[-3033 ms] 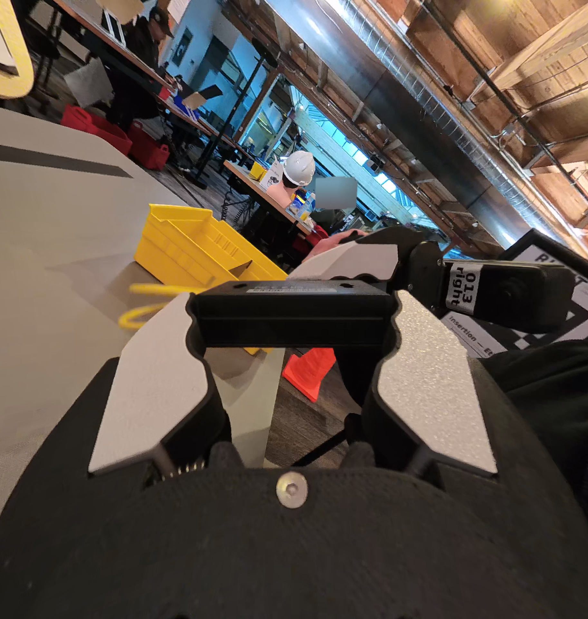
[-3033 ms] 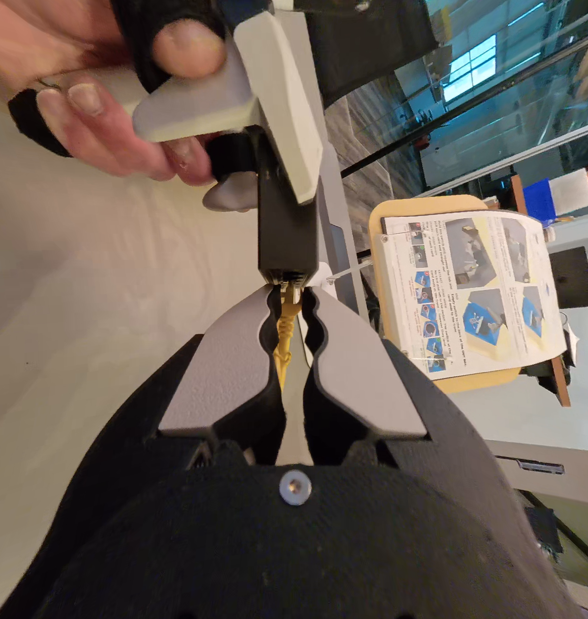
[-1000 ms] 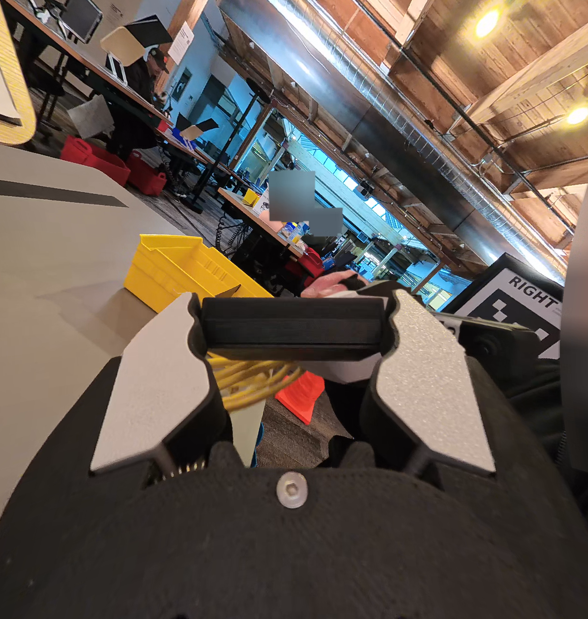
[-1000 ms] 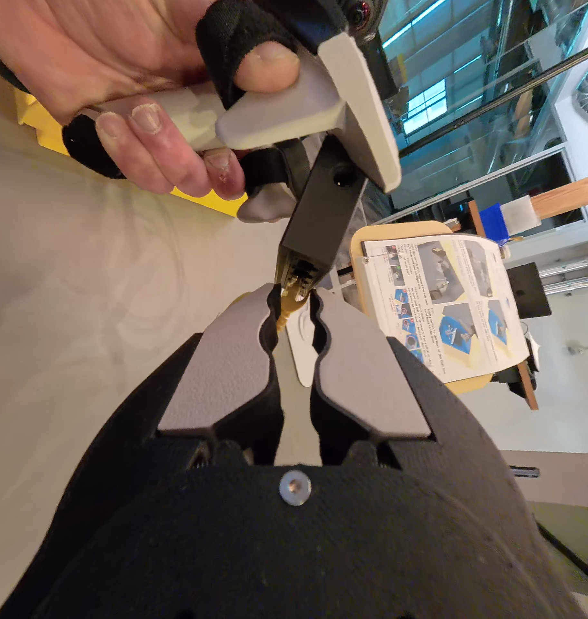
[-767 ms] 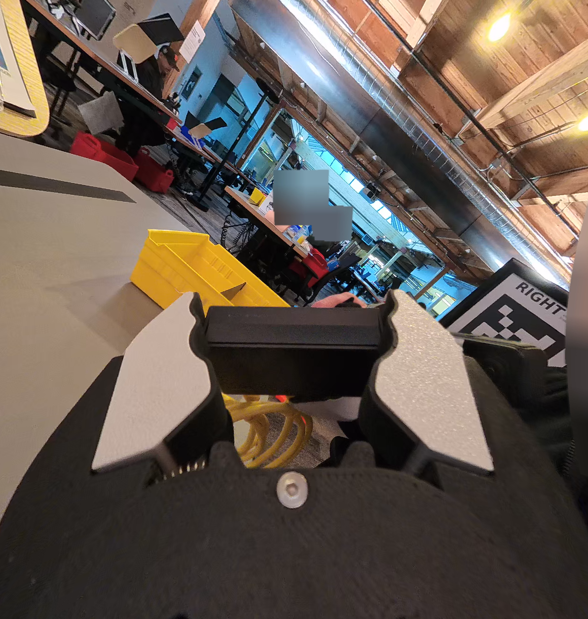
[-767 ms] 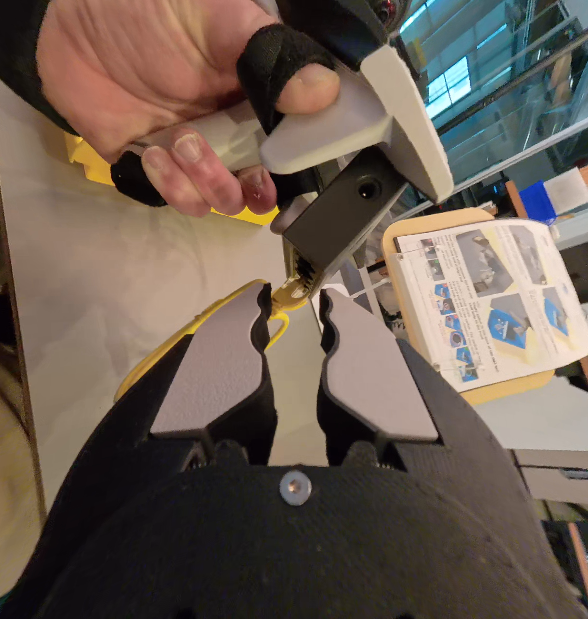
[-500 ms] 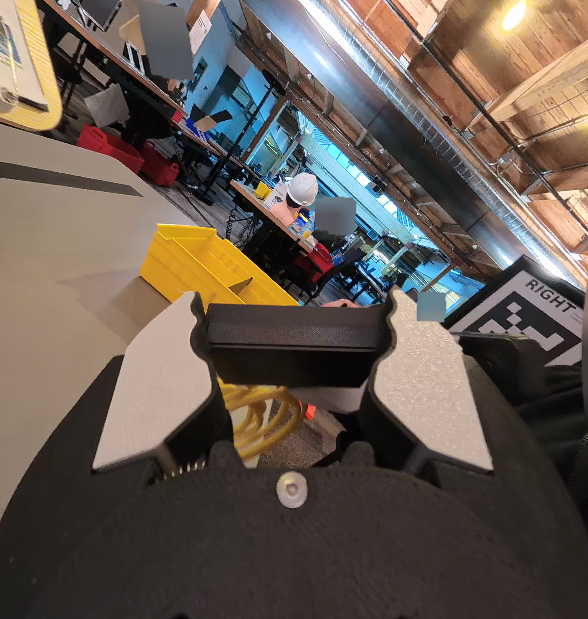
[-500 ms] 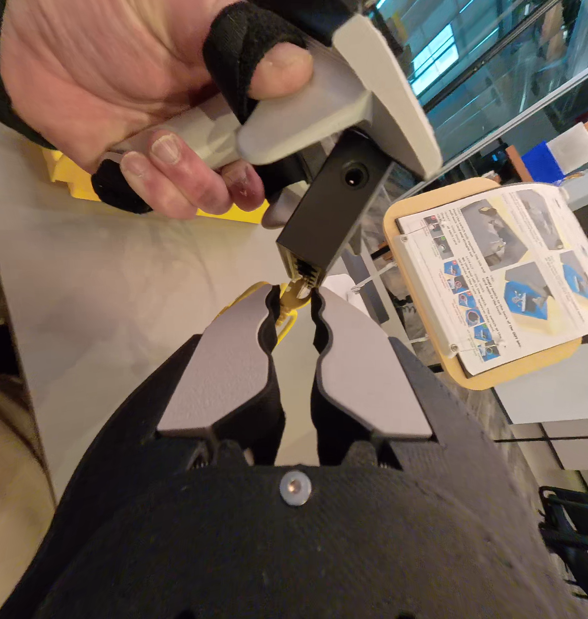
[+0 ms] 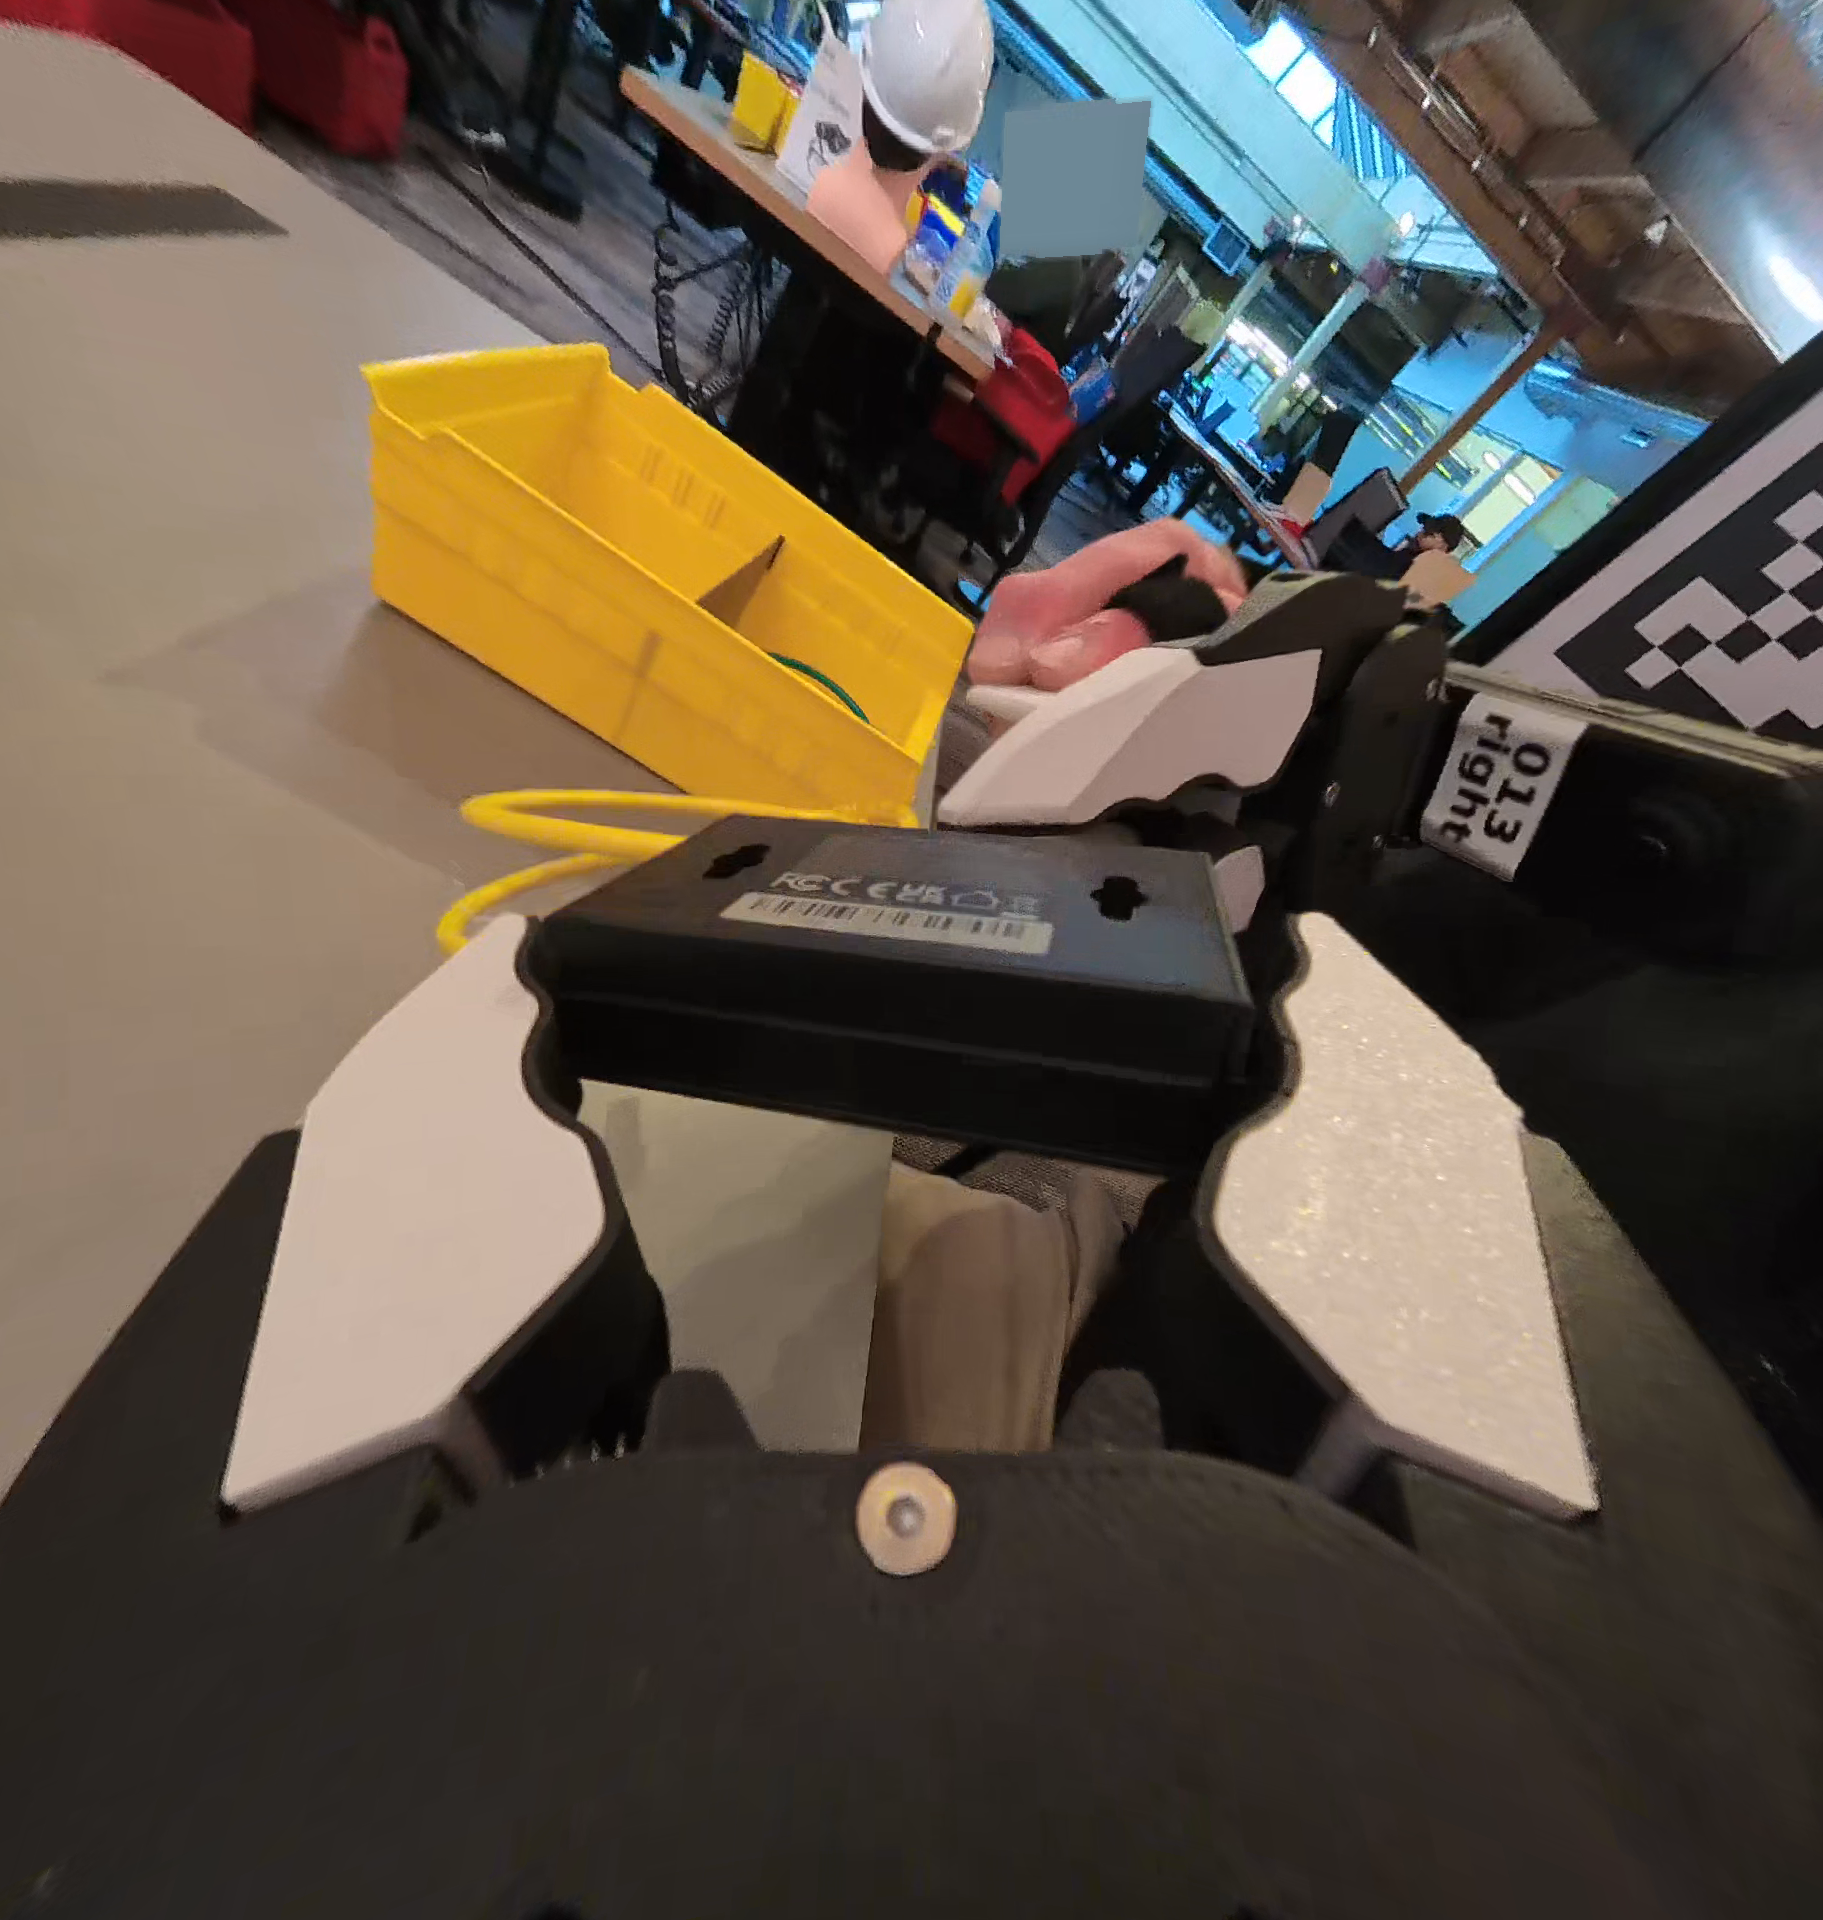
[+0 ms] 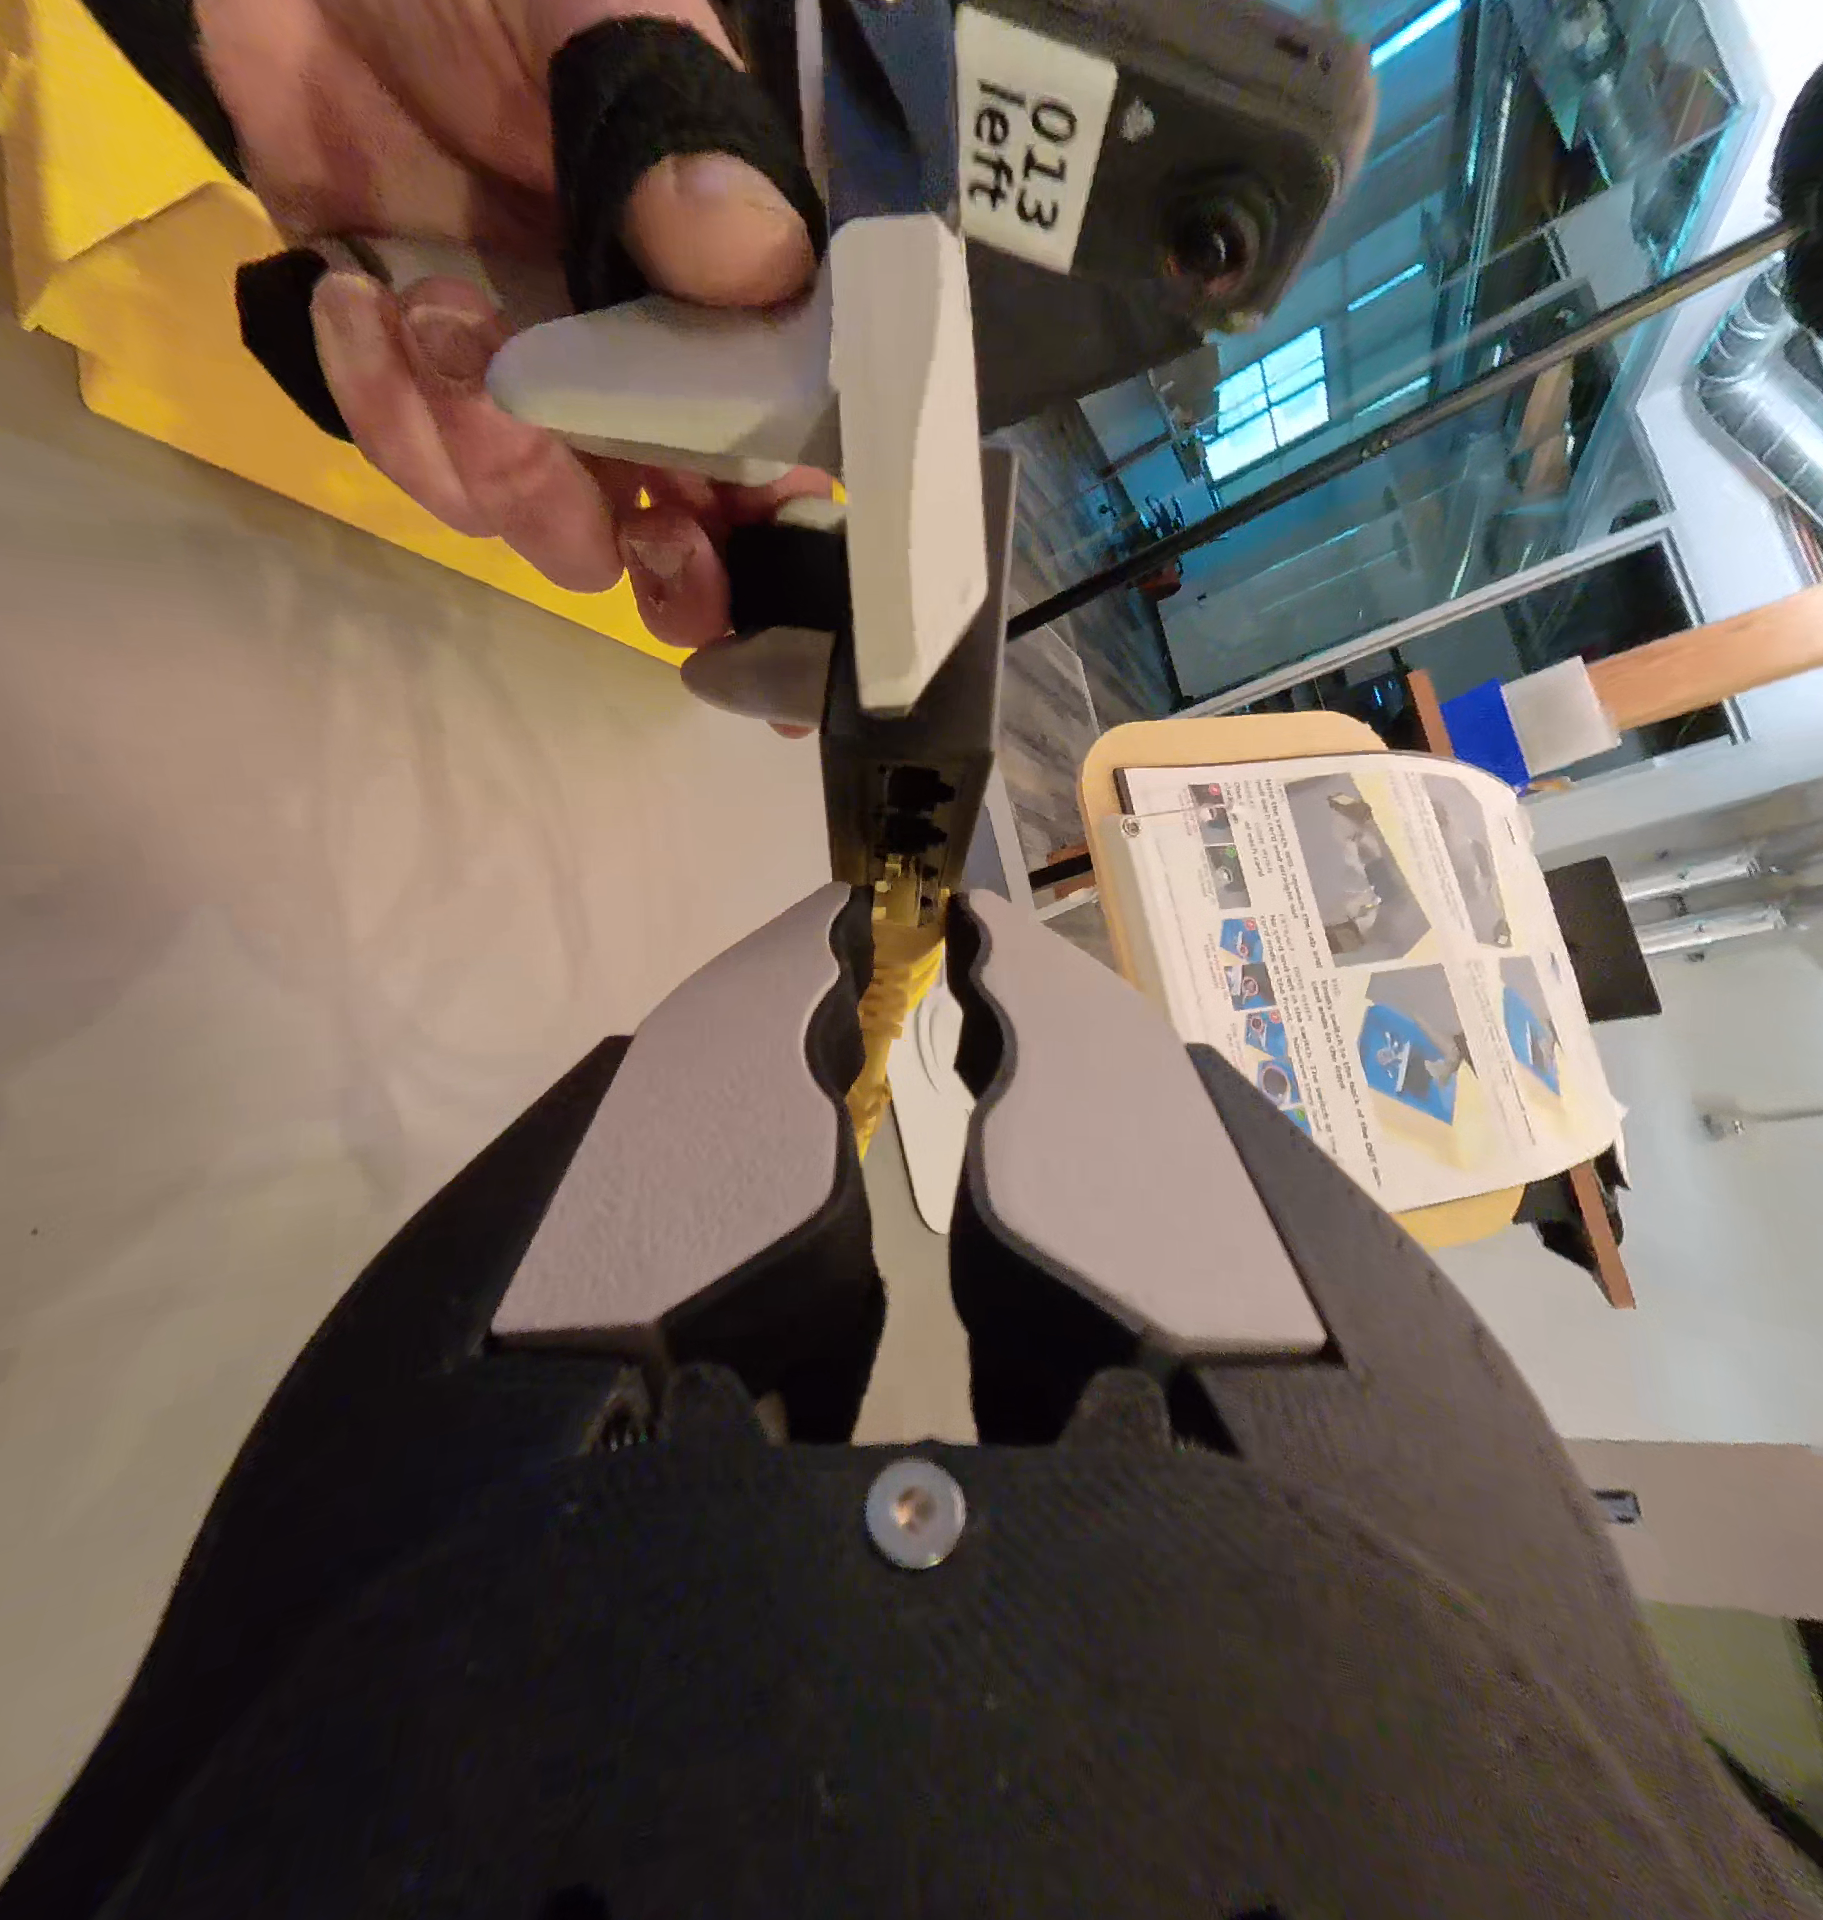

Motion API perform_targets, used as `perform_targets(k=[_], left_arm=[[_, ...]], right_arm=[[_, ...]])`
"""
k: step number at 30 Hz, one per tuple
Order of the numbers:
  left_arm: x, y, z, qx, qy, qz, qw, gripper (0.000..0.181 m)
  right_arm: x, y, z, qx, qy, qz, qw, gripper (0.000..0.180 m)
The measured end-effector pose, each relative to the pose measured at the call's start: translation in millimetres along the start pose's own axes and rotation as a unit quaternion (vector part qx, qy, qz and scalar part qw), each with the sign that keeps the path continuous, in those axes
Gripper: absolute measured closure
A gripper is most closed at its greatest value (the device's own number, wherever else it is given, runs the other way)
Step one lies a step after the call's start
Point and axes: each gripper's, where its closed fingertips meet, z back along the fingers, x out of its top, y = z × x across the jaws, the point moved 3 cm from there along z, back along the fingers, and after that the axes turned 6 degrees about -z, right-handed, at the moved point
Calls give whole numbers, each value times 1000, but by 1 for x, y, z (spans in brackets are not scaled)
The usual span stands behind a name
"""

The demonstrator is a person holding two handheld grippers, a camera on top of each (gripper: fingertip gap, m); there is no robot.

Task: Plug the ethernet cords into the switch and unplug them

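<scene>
Switch (image 9: 891, 971) is now tilting label-side up vs 0.5 s ago; left claw (image 9: 902, 1039) is clamping it above desk (image 9: 159, 675).
R view: right claw (image 10: 896, 935) is pinching yellow cord (image 10: 886, 1013), plug at port. Next: push straight in.

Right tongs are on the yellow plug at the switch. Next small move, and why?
Probably a short straight push of the right tongs along the cord's axis into the switch. The yellow ethernet plug is pinched between them with its tip at a port mouth, two ports above it empty, and whether it is seated is unclear. The left tongs clamp the switch, bracing it.
</scene>
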Motion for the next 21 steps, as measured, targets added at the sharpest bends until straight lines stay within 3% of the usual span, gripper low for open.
perform_targets(k=[4, 6, 13, 18, 21], left_arm=[[-12, 0, -7, -41, 25, 35, 998, 38], [-8, -2, -6, -50, -4, 33, 998, 54], [-4, 1, -6, -40, -37, 19, 998, 57], [2, 6, -4, -18, -81, 42, 996, 58], [1, 8, -5, -6, -92, 53, 994, 59]], right_arm=[[-1, -1, 1, 6, -16, 27, 999, 167], [-4, 1, 0, 18, -17, 32, 999, 167], [-5, -5, -1, 42, -26, 26, 998, 166], [-5, -5, -2, 8, -2, 39, 999, 151], [-2, 0, -2, -4, 16, 38, 999, 157]])
